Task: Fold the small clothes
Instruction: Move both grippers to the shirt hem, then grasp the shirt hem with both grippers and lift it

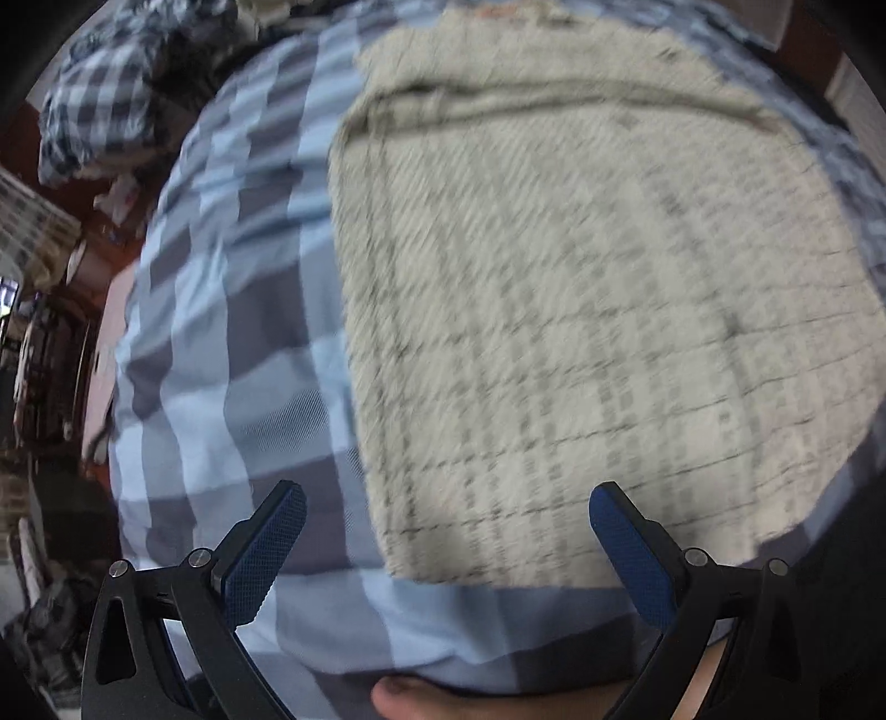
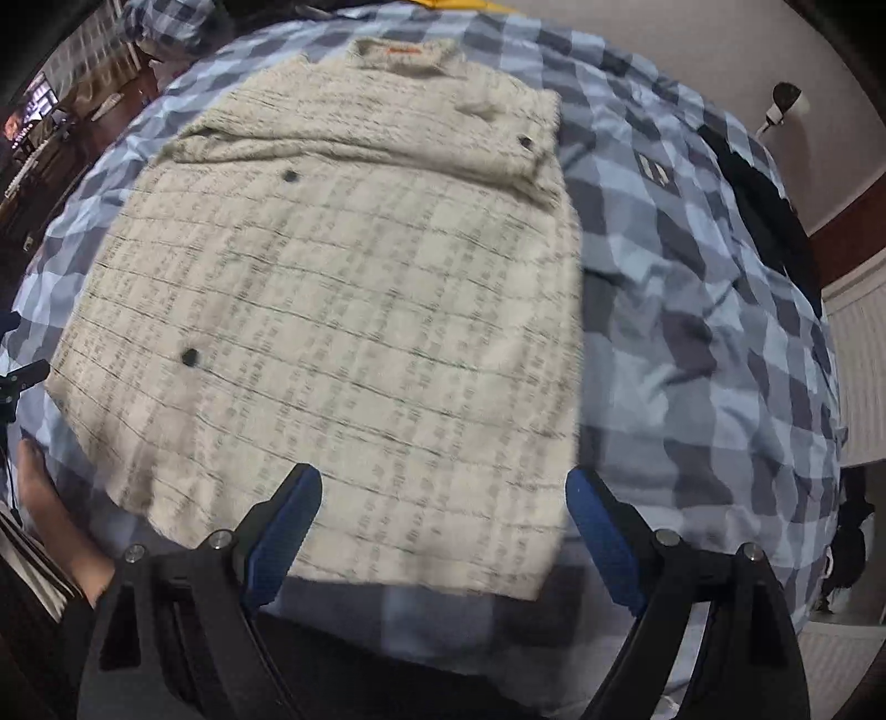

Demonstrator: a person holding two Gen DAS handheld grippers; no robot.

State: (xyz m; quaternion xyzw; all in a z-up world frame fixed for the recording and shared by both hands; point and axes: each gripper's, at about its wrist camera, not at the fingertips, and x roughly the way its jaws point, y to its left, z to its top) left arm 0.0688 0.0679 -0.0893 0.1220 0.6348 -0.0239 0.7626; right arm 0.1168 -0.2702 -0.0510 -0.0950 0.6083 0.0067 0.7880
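A cream knitted garment (image 2: 343, 310) with thin dark grid lines and dark buttons lies flat on a blue-and-grey checked bedspread (image 2: 692, 310). Its sleeves are folded in across the upper part and an orange label shows at the collar. It also fills the left wrist view (image 1: 581, 310), blurred. My left gripper (image 1: 447, 512) is open and empty, just above the garment's near left hem. My right gripper (image 2: 444, 493) is open and empty over the garment's near right hem. The left gripper's edge (image 2: 19, 379) shows at the far left of the right wrist view.
A checked pillow (image 1: 99, 111) lies at the bed's far left corner. A dark strap (image 2: 764, 205) lies on the bedspread at the right. A white wall (image 2: 664, 39) is beyond, and cluttered furniture (image 1: 50, 343) stands left of the bed.
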